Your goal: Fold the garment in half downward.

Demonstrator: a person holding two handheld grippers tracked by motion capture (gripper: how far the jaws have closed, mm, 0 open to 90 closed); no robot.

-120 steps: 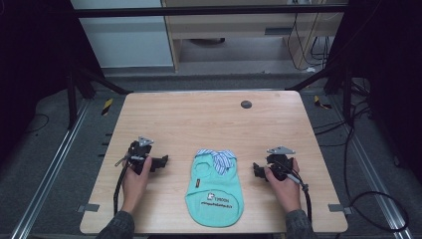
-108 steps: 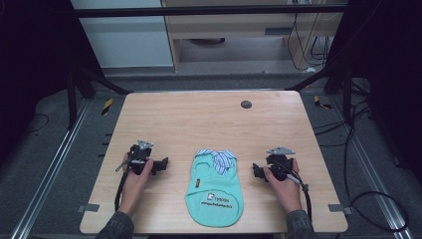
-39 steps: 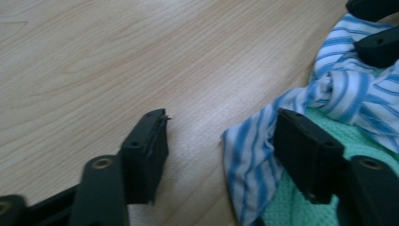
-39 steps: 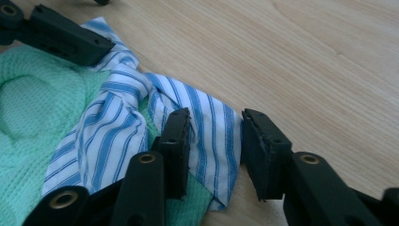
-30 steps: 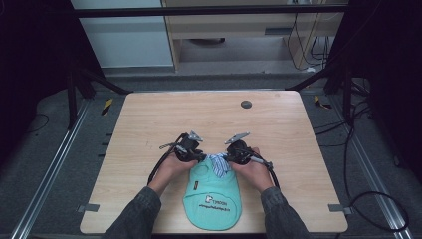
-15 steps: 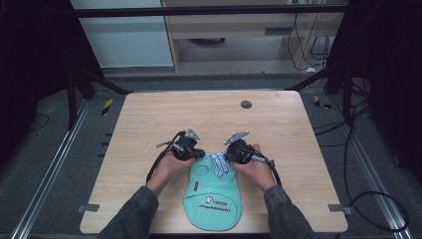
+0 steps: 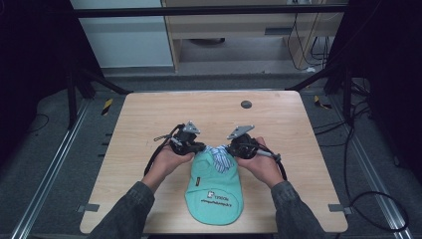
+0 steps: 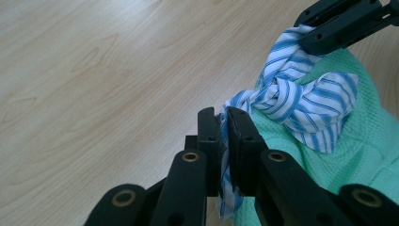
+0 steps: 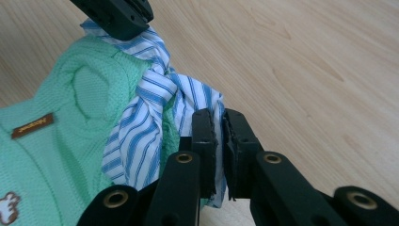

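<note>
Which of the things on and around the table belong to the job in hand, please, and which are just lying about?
In the job:
- green bib
- its striped collar, knotted
- left gripper, shut on the collar
- right gripper, shut on the collar

Lying about:
- dark round disc near the table's far edge
- cables on the floor

- Lab or test bay, dim, floor grey
- Pale wooden table [image 7: 149,114] mid-frame, flanked by metal floor rails [image 7: 47,179]
- Loose cables [image 7: 378,199] lower right
- Cabinet [image 7: 239,25] along the top of the frame
</note>
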